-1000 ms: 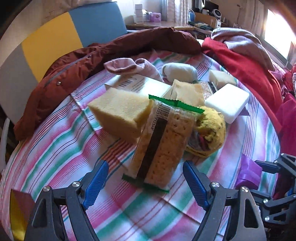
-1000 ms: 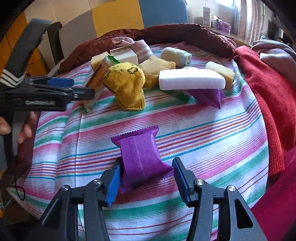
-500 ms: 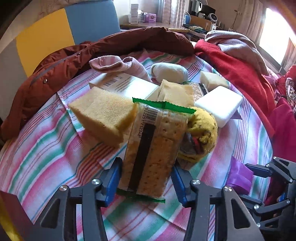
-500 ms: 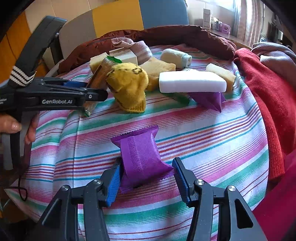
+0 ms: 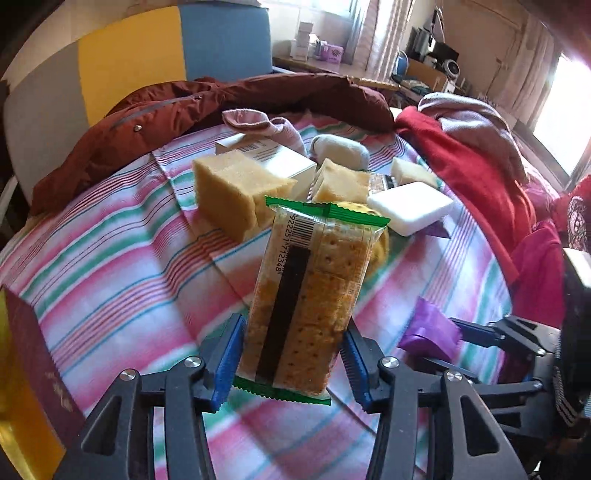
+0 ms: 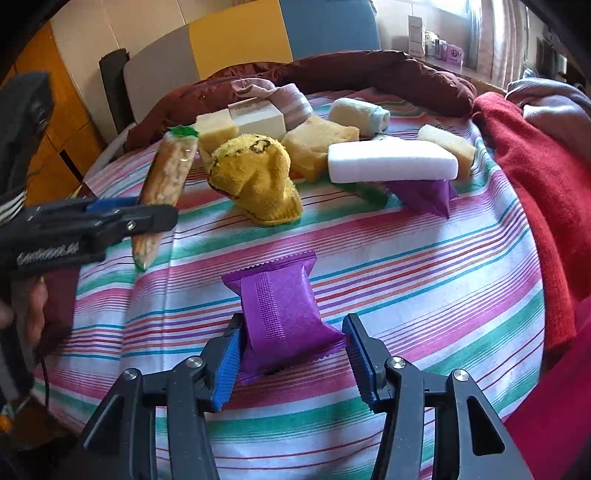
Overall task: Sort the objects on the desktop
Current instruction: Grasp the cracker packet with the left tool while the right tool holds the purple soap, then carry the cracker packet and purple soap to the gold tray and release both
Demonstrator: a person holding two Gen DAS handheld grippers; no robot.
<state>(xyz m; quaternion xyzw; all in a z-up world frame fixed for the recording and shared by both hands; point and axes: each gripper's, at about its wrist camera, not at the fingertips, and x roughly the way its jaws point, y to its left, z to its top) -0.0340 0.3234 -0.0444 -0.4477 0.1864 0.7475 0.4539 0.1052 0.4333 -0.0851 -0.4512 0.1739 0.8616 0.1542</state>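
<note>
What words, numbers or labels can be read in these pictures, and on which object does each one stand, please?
"9222511712348", roughly, beside the barcode on the cracker packet, held in the left gripper.
Lettering on the left gripper's side: blurred, unreadable.
Barcode label and print on the white box: too small to read.
Purple snack packet in the right gripper: no text visible.

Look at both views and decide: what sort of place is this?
Probably a lived-in home room: a striped cloth over the work surface, coats and a red sweater heaped at its edge, curtains behind.
</note>
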